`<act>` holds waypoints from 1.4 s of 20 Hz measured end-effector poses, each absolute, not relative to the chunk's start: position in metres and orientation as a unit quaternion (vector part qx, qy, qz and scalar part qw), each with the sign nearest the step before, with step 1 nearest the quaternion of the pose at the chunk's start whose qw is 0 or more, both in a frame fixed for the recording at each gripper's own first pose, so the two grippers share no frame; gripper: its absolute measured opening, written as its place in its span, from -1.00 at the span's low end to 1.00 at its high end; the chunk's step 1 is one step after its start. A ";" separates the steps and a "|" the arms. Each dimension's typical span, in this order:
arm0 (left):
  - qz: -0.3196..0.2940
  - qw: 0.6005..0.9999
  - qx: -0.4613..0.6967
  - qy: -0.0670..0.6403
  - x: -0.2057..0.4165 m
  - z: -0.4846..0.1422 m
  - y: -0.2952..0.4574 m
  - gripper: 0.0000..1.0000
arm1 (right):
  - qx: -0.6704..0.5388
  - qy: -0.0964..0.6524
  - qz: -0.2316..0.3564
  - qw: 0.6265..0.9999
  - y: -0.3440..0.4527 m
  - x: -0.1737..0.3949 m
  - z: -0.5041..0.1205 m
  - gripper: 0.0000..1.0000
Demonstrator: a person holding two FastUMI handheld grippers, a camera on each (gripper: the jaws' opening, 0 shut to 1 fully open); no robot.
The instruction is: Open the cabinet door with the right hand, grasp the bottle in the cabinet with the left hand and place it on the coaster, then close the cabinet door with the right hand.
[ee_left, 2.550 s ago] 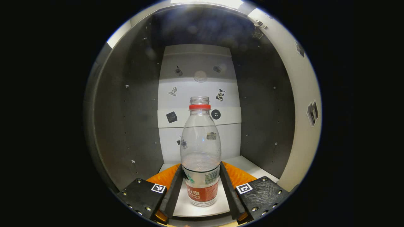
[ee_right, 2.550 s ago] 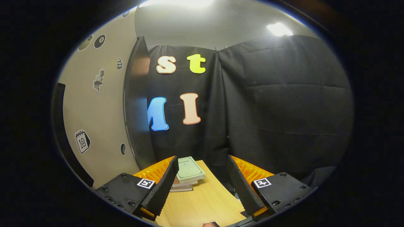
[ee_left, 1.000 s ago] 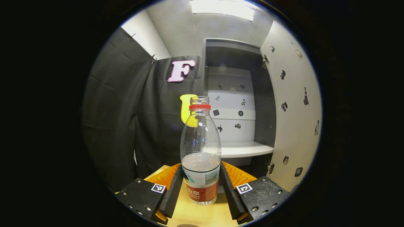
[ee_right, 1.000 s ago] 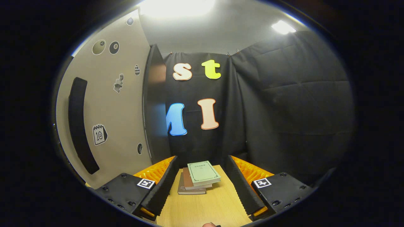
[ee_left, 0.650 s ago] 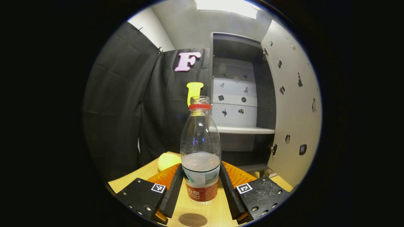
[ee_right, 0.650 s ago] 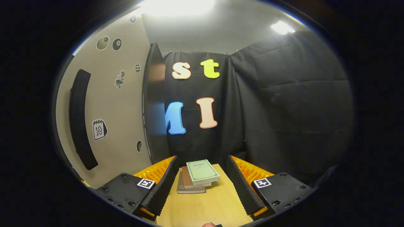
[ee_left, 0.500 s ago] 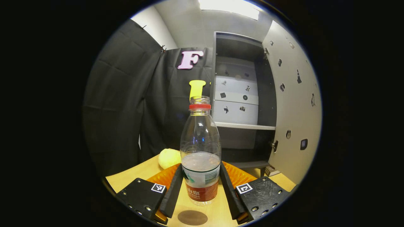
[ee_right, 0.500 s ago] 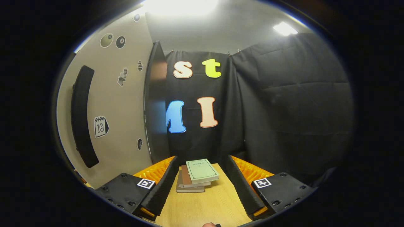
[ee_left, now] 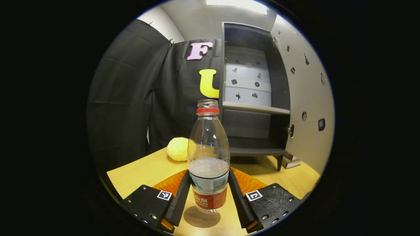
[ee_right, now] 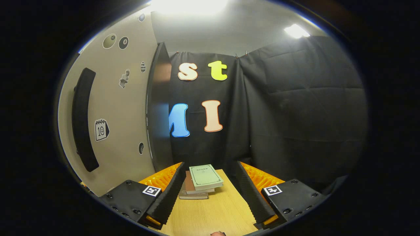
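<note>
Already the first two steps look done: the cabinet at 1 o'clock in the left gripper view stands open, its shelves bare, and its door is swung wide at 2 o'clock. The left gripper is clamped on the bottle, both fingers pressing the labelled lower body from either side. The bottle stands upright, capless, part-filled with water, at the centre of that view. Directly beneath it, at 6 o'clock, a dark round patch lies on the table; I judge this to be the coaster, though it could be partly shadow, and I cannot tell whether the bottle's base touches it or hangs just above. A yellow ball sits on the table at 10 o'clock, well apart from the bottle.

In the right gripper view, the right gripper is spread wide and holds nothing. The door's outer face, with its long dark handle, fills the 9 o'clock side. A stack of books lies on the table beyond the fingers.

What remains, by my reading: settle the bottle on the coaster, release it, then push the door closed with the right gripper.
</note>
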State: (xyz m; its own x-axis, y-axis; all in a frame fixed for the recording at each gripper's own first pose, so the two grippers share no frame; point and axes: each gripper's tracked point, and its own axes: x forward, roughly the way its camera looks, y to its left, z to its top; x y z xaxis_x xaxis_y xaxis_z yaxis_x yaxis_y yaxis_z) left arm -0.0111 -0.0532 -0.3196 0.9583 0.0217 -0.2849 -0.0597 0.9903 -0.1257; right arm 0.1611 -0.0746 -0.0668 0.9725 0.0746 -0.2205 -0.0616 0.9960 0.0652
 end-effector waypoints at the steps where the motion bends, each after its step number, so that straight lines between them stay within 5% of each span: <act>1: 0.022 0.987 -0.063 0.148 -0.012 -0.327 -0.052 0.27 | 0.027 0.113 0.036 0.993 -0.073 0.162 -0.068 0.95; 17: 0.050 0.984 -0.043 0.168 -0.033 -0.364 -0.046 0.30 | -0.008 0.106 0.050 0.993 -0.056 0.165 -0.058 0.95; 28: 0.036 0.991 -0.018 0.124 -0.026 -0.272 -0.053 0.34 | 0.021 0.098 0.057 0.993 -0.058 0.167 -0.053 0.99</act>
State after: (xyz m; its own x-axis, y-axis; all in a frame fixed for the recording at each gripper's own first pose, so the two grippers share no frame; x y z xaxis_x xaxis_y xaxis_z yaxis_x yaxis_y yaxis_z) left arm -0.0257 -0.0529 -0.2724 0.9666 0.0677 -0.2470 -0.0769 0.9967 -0.0276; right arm 0.1674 -0.0576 -0.0529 0.9745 0.1168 -0.1915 -0.1088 0.9927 0.0521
